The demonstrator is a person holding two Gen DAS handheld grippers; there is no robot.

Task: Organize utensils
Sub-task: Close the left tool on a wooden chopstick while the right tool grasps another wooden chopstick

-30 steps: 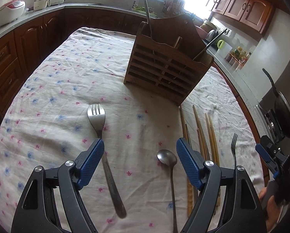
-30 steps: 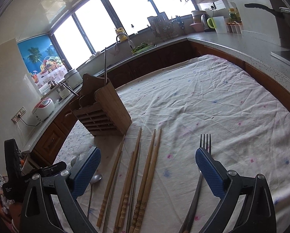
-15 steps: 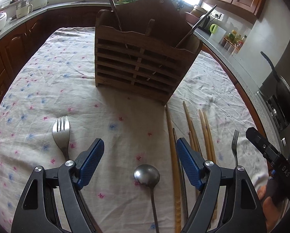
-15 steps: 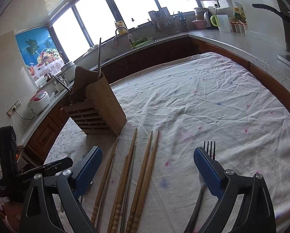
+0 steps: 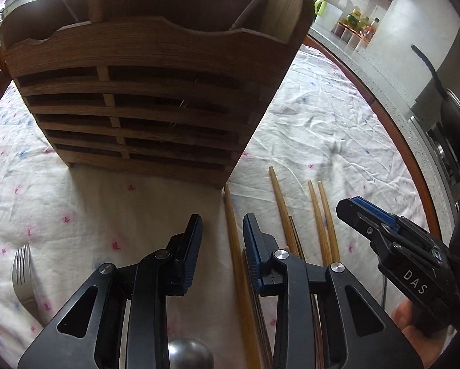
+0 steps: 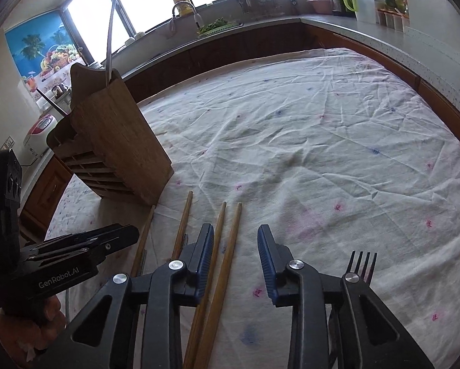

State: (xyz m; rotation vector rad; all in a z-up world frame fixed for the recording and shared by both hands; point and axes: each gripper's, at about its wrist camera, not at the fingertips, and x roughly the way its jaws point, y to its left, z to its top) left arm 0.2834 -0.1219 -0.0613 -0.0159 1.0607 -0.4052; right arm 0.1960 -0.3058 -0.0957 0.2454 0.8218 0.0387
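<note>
Most of the sorting is still ahead of you, judging by what lies loose. The slatted brown wooden utensil holder [image 5: 137, 101] ahead of your left gripper [image 5: 222, 230] already has two or three thin handles standing in it, but the long tapered wooden chopsticks [image 5: 322, 224] lie loose on the wrinkled white flower-print cloth [image 5: 322, 129]. Your left gripper's jaws are closing with one chopstick [image 5: 231, 230] between them, the ribbed blue pads not yet pressing it. Your right gripper [image 6: 236, 247] is closing too, over a pair of chopsticks [image 6: 234, 233] that lies between its pads, also ungripped. A shiny steel fork [image 5: 22, 276] waits left of the left gripper, a dark-tined fork [image 6: 360, 264] right of the right one, and a rounded steel spoon bowl [image 5: 190, 353] shows beneath the left gripper.
</note>
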